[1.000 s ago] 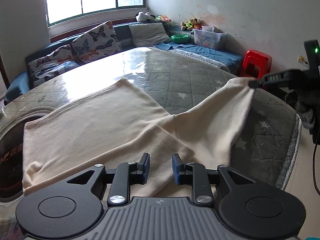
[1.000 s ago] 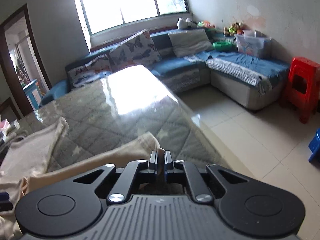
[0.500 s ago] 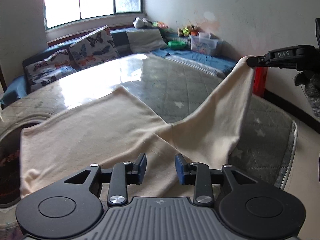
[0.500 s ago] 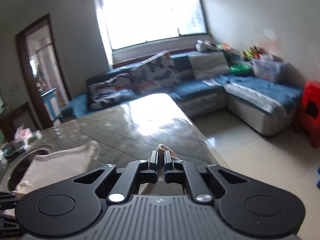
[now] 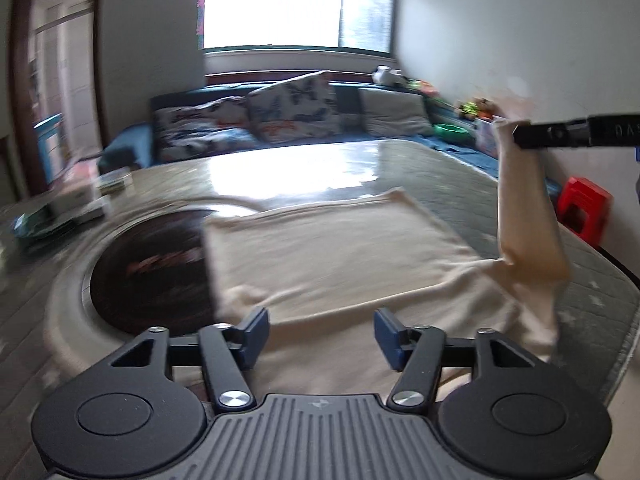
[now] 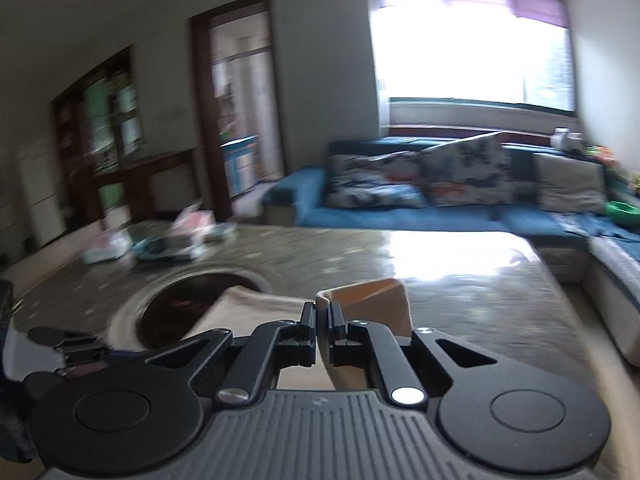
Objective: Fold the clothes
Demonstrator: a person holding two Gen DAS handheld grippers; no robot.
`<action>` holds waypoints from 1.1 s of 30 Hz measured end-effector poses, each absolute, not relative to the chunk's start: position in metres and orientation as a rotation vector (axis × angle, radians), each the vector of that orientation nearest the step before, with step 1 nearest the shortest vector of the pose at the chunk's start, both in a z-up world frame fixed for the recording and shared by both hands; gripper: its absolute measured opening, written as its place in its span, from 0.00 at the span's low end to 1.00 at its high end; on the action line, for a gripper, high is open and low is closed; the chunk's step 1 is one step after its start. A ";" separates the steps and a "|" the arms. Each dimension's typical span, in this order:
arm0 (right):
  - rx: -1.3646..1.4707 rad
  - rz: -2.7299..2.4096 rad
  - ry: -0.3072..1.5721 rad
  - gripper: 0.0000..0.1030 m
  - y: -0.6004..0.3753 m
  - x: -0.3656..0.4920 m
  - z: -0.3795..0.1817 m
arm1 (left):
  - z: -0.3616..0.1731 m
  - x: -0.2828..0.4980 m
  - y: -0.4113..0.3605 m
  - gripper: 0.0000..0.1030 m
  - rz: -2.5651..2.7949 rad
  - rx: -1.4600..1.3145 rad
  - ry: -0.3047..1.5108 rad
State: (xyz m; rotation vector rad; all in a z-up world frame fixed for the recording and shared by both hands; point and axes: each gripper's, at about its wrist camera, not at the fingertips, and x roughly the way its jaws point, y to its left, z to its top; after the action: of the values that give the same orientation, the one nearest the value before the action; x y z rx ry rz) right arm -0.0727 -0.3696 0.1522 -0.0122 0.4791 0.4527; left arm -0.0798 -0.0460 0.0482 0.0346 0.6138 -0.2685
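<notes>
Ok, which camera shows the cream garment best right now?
The left wrist view: most of the cream garment lies spread on the table, one end lifted. The right wrist view shows only the end pinched by the right hand-held gripper.

A grey quilted table carries the cream garment and blurred small packages.

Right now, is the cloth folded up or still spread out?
Mostly spread out. The cloth lies flat on the table, with one corner lifted by the shut right gripper. The left gripper is open and empty.
</notes>
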 end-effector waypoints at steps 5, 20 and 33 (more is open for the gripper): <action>-0.073 0.588 0.543 0.05 -0.305 -0.068 0.134 | 0.044 -0.093 -0.015 0.77 -0.202 0.013 0.609; -0.178 0.841 0.705 0.10 -0.227 -0.095 0.076 | 0.045 -0.099 -0.010 0.83 -0.201 -0.002 0.591; -0.138 0.511 0.729 0.26 -0.350 -0.110 0.079 | 0.030 -0.077 -0.050 0.50 -0.275 0.056 0.646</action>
State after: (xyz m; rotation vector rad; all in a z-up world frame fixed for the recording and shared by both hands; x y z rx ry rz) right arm -0.1096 -0.3496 0.0787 -0.1381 0.7288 0.5107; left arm -0.0766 -0.0501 0.0304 0.0560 0.6461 -0.2751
